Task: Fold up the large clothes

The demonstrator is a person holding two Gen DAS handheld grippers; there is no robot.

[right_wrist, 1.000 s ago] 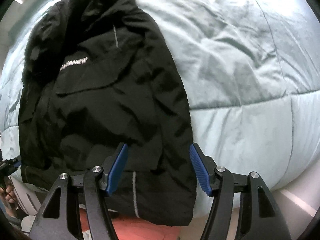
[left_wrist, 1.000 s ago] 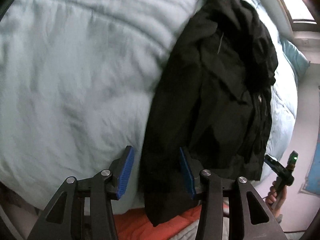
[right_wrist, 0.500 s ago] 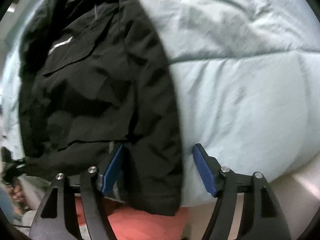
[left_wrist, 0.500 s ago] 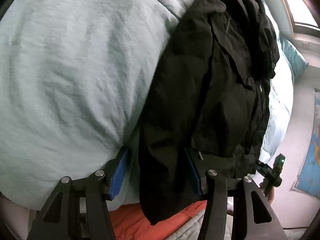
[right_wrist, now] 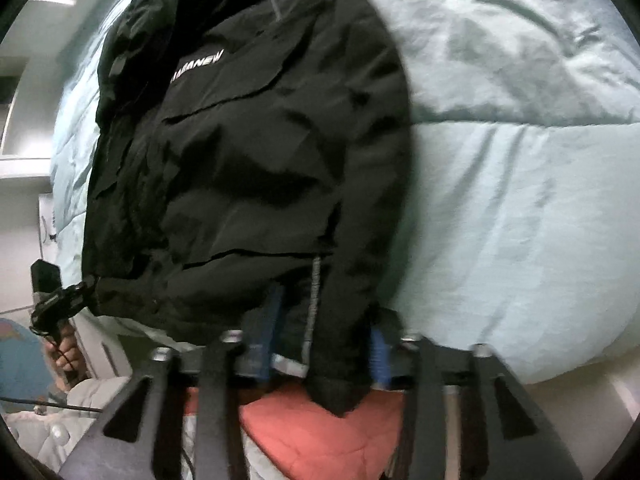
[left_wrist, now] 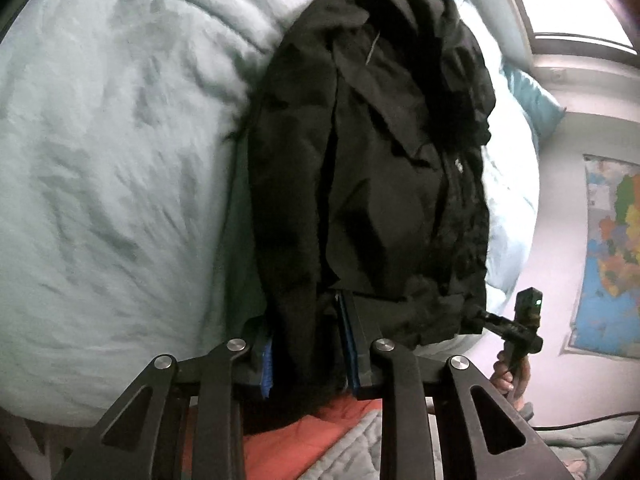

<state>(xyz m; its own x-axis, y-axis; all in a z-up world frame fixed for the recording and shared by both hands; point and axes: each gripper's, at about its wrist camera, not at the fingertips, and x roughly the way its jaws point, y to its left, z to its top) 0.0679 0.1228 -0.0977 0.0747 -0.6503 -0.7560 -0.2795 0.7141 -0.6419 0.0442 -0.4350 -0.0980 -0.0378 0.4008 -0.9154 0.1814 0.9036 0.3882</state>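
Nearest each camera, the left gripper and the right gripper, which a second ago straddled the hem with blue pads wide apart, are now closing on the lower corners of the black jacket, cloth between both pairs of pads. The left looks pinched tight; whether the right's pads press yet I cannot tell through the blur. Beyond them the jacket lies lengthwise on the pale blue duvet, hem overhanging the bed's edge, so a hem-to-collar fold looks ready.
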